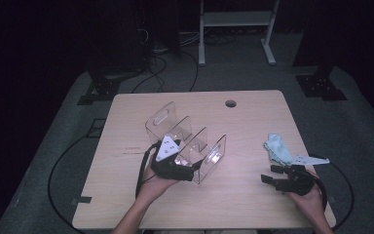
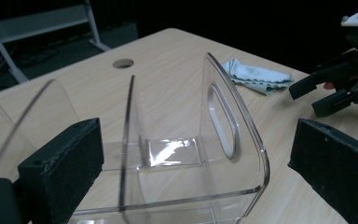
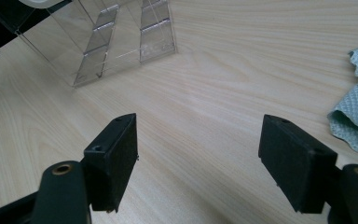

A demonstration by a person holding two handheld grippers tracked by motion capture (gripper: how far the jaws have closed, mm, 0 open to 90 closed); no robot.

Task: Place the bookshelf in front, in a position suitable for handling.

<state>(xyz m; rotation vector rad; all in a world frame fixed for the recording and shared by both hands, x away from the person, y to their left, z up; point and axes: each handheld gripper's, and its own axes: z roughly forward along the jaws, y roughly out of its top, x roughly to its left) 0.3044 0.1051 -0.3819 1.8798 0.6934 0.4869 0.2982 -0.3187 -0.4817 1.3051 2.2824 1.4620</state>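
clear organizer (image 2: 223, 154) end wall between wide left claw (image 2: 191, 163) pads, untouched.

The light wooden tabletop (image 1: 253, 122) is lit from above, while the surrounding room is left nearly black. Glare is seen on the clear acrylic divided organiser (image 2: 177, 151) in the left gripper view. The nearest black jaws are rendered slightly soft, and grain is noticeable throughout.

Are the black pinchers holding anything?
No. The left gripper stands open around the clear organizer's end wall without pressing; the right gripper is open over bare table.
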